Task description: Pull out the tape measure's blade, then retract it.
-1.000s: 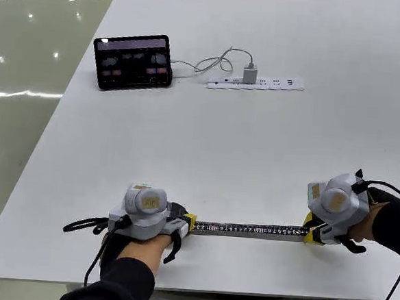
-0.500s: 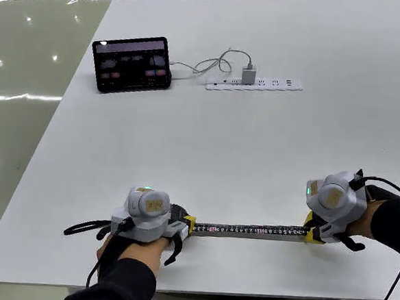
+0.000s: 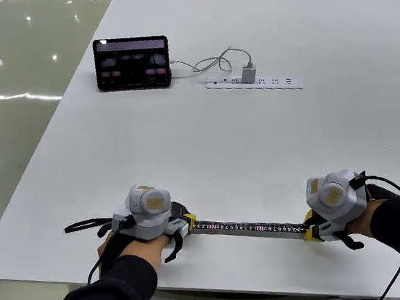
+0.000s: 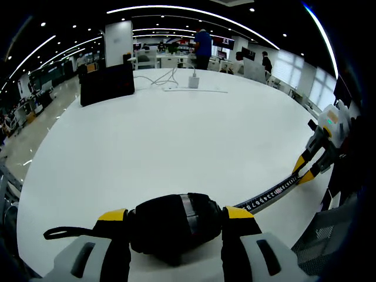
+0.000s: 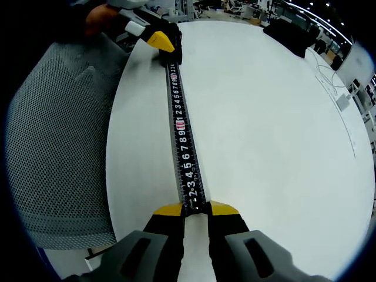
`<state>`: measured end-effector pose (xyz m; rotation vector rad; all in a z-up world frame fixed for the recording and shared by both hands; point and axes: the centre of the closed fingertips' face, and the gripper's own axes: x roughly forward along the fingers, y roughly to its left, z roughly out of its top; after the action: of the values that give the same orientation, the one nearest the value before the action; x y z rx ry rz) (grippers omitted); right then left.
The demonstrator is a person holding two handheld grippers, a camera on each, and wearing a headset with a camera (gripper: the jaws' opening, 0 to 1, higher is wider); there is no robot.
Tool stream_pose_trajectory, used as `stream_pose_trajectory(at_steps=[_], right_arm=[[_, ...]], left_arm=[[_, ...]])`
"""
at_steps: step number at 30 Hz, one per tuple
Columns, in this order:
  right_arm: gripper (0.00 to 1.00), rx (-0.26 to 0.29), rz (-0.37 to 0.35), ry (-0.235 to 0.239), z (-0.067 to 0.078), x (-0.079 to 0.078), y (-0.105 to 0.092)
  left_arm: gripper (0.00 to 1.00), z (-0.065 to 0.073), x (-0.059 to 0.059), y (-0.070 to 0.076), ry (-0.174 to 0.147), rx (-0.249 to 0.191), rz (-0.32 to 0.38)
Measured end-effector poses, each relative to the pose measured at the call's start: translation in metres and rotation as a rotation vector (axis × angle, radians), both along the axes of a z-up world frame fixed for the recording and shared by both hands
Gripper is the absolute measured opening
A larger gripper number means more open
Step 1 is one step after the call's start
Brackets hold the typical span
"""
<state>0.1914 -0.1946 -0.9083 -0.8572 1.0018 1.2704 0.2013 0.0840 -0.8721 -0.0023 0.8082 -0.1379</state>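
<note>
the left gripper [image 4: 175,212] is clamping the black tape measure case [image 4: 170,232] between its yellow-tipped jaws, low on the white table [image 4: 176,135]. the right gripper [image 5: 195,210] is pinching the tip of the blade [image 5: 179,126], which is stretching flat from its jaws straight ahead to the case. far beyond both grippers, a tablet [image 3: 132,61] and a power strip [image 3: 256,82] are lying near each other.

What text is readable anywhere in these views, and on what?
"2 3 4 5 6 7 8 9": scale digits on the blade, counting away from the right gripper.
Red mark after the 9, and the digits beyond it toward the tape measure: too small to read.
Tablet screen: blurred, unreadable.
Power strip: no legible marking.
</note>
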Motion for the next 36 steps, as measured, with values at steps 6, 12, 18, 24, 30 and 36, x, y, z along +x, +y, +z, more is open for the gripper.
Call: stream_pose_trajectory(at_steps=[6,12,18,24,30,36], right_arm=[[0.1,-0.002,-0.001,0.0,0.0,0.0,0.003],[0.1,0.0,0.006,-0.001,0.0,-0.001,0.007],[0.11,0.005,-0.002,0.003,0.0,-0.001,0.011],[0.11,0.002,-0.004,0.005,0.001,0.0,0.015],[0.11,0.001,-0.004,0.005,0.001,-0.001,0.018],[0.11,0.002,-0.004,0.003,0.001,-0.001,0.022]], left_arm=[[0.58,0.0,0.0,0.0,0.001,-0.001,-0.001],[0.58,0.0,0.0,0.0,0.004,-0.002,0.001],[0.58,0.0,0.001,0.0,0.003,-0.003,0.0],[0.58,0.0,0.001,0.0,0.003,-0.004,0.001],[0.59,0.0,0.001,0.0,-0.002,-0.006,0.001],[0.59,0.0,0.001,0.0,-0.002,-0.004,0.003]])
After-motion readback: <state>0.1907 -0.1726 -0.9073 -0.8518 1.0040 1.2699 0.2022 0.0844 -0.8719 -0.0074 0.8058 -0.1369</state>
